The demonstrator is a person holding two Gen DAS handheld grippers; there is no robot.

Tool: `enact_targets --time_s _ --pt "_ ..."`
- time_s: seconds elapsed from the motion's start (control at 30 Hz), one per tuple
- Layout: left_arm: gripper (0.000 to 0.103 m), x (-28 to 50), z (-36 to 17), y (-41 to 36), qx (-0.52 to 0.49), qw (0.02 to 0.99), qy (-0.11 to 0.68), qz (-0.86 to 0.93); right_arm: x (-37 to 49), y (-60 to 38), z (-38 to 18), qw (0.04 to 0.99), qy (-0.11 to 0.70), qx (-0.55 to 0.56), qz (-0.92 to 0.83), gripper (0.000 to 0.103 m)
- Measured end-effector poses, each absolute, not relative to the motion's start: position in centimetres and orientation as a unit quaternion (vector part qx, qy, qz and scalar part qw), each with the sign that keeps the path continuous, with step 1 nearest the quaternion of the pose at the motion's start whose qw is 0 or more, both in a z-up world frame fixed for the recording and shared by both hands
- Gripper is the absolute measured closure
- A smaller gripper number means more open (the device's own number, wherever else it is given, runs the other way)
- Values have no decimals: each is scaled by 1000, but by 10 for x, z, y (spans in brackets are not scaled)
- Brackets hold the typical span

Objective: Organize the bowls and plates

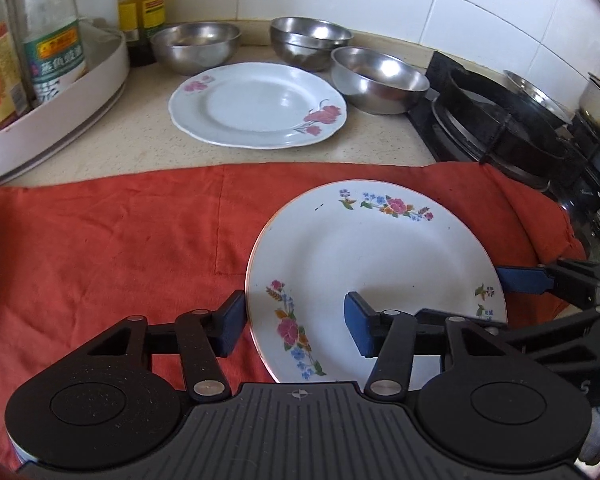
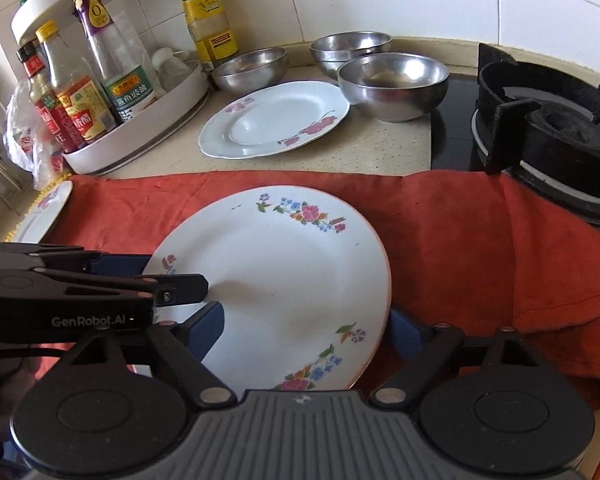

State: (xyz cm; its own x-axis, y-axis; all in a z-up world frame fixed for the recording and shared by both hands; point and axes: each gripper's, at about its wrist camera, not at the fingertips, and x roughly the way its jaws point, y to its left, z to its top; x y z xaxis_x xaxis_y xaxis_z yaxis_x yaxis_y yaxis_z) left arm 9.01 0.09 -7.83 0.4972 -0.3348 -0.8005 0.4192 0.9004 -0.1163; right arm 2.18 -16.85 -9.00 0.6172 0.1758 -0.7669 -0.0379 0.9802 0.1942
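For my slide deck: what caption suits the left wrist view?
Left gripper straddles the rim of a white floral plate lying on an orange-red cloth.

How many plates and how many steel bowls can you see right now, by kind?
Flowered plates: 3: one on the red cloth, one on the counter, one at the cloth's left edge.
Steel bowls: 3: left, back, right; the back one may be a nested pair.
Total: 6
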Motion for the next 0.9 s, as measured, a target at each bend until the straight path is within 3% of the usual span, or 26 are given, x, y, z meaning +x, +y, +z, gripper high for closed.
enact_targets --time_s 0.57,0.9 --pt "36 89 -60 33 13 874 443 -198 33 -149 -78 900 410 105 105 18" --pt "41 91 -73 66 -11 874 463 -149 55 -115 -86 890 433 56 133 17"
